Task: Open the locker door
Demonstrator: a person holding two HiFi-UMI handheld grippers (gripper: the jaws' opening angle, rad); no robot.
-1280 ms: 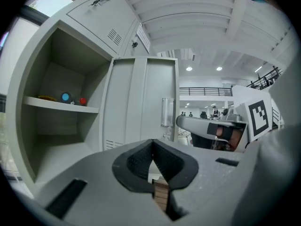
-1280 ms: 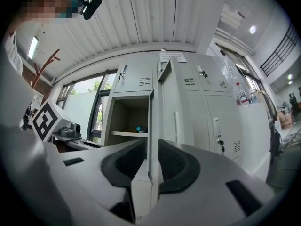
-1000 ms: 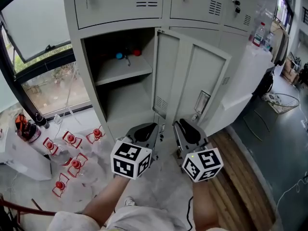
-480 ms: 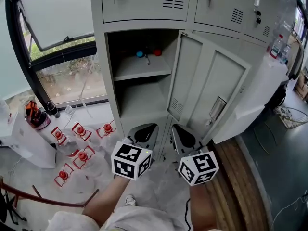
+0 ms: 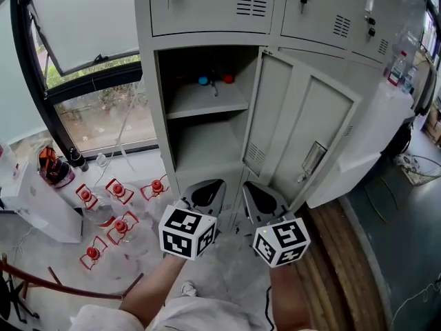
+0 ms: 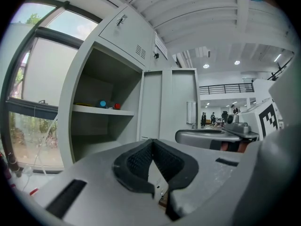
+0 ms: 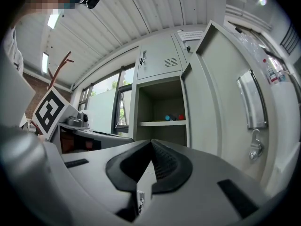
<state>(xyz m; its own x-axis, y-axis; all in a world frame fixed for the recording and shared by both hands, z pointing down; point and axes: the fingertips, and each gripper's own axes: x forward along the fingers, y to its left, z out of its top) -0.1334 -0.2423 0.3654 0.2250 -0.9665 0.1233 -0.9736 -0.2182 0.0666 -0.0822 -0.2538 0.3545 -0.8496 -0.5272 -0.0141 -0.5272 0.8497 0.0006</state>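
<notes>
The grey locker door stands swung open to the right, its metal handle facing me. The open compartment shows a shelf with a blue thing and a red thing on it. My left gripper and right gripper hang side by side low in front of the locker. Both are shut, empty and clear of the door. In the left gripper view the left gripper points at the door. In the right gripper view the right gripper has the handle to its right.
Several red-capped bottles lie on the floor at the left beside a white box. A window is left of the lockers. Upper locker doors with keys are shut. A wooden strip runs along the right.
The right gripper has drawn back from the door handle and its jaws have come together. The head view has shifted, so the locker sits further right. The left gripper has hardly moved.
</notes>
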